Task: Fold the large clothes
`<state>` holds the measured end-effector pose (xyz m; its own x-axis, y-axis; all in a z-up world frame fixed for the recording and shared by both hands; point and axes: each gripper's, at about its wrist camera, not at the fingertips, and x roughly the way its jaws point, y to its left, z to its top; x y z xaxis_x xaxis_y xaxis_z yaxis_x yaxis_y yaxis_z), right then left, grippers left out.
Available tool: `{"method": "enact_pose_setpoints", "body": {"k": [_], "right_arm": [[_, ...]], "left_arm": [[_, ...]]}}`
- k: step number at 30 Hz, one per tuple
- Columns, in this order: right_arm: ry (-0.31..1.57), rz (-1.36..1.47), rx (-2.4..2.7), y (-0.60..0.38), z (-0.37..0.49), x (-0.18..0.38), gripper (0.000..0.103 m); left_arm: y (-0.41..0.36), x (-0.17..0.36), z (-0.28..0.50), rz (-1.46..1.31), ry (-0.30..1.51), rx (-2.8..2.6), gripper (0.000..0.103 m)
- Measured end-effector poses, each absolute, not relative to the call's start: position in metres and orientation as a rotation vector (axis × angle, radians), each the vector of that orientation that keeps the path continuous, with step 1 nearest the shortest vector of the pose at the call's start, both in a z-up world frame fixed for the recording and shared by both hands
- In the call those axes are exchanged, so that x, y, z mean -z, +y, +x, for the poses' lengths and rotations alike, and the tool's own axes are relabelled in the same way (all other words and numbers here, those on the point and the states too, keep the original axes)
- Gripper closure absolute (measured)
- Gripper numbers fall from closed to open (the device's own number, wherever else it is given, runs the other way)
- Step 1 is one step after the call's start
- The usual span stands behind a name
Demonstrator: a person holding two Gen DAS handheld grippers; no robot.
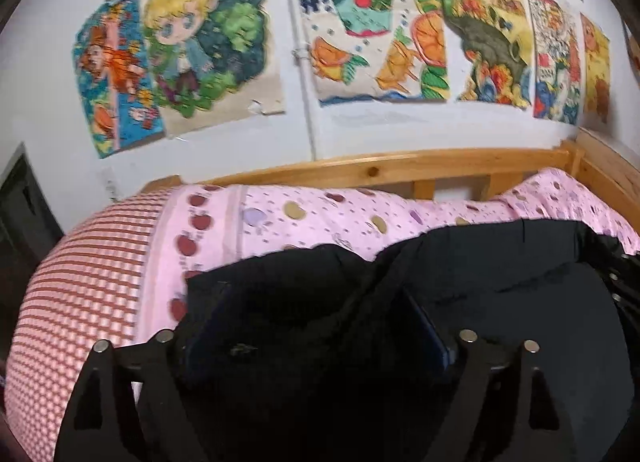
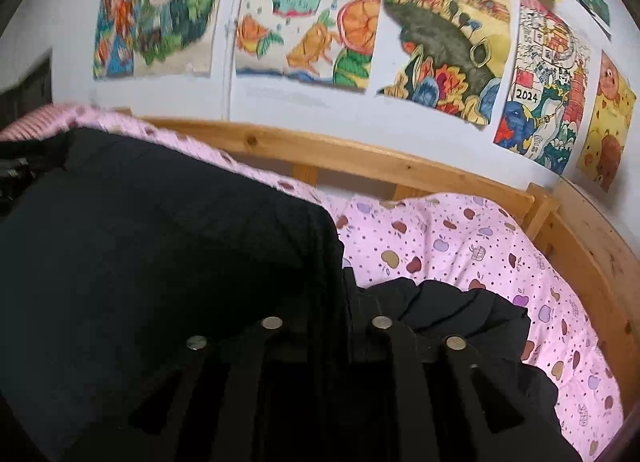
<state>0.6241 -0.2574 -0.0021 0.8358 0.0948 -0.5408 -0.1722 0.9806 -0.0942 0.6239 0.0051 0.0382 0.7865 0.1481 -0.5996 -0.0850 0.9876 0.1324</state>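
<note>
- On a wooden-framed bed (image 2: 400, 165) against a white wall hung with children's colourful drawings (image 1: 360, 29), a large black garment (image 1: 500, 274) lies spread over a pink apple-print quilt (image 2: 460, 246)
- In the left wrist view, the left gripper (image 1: 316, 318) stands with its jaws wide apart over a dark fold of the garment; the cloth sits between the fingers, which do not press on it
- A red-and-white checked cover (image 1: 88, 262) lies at the left end of the bed, beside the quilt
- In the right wrist view, the right gripper (image 2: 326, 302) has its jaws part open, a ridge of black fabric running between them; black on black, a grip cannot be told
- A bunched edge of the garment spills onto the quilt just right of that gripper
- One drawing (image 2: 544, 89) bears the figures 2024
</note>
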Motion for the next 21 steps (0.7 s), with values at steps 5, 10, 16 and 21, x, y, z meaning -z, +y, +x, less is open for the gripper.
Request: {"method": "enact_pose_setpoints", "body": {"k": [5, 10, 16, 21], "right_arm": [[0.47, -0.076, -0.205, -0.268, 0.597, -0.024, 0.043], [0.452, -0.112, -0.286, -0.266, 0.572, -0.035, 0.032], [0.486, -0.149, -0.38, -0.263, 0.547, -0.025, 0.029], [0.547, -0.181, -0.394, -0.262, 0.548, -0.005, 0.029]], "left_arm": [[0.019, -0.059, 0.608, -0.005, 0.61, -0.154, 0.008], [0.022, -0.065, 0.581, -0.059, 0.579, -0.132, 0.006], [0.002, -0.052, 0.545, 0.031, 0.551, -0.064, 0.005], [-0.012, -0.034, 0.538, 0.079, 0.609, 0.024, 0.005]]}}
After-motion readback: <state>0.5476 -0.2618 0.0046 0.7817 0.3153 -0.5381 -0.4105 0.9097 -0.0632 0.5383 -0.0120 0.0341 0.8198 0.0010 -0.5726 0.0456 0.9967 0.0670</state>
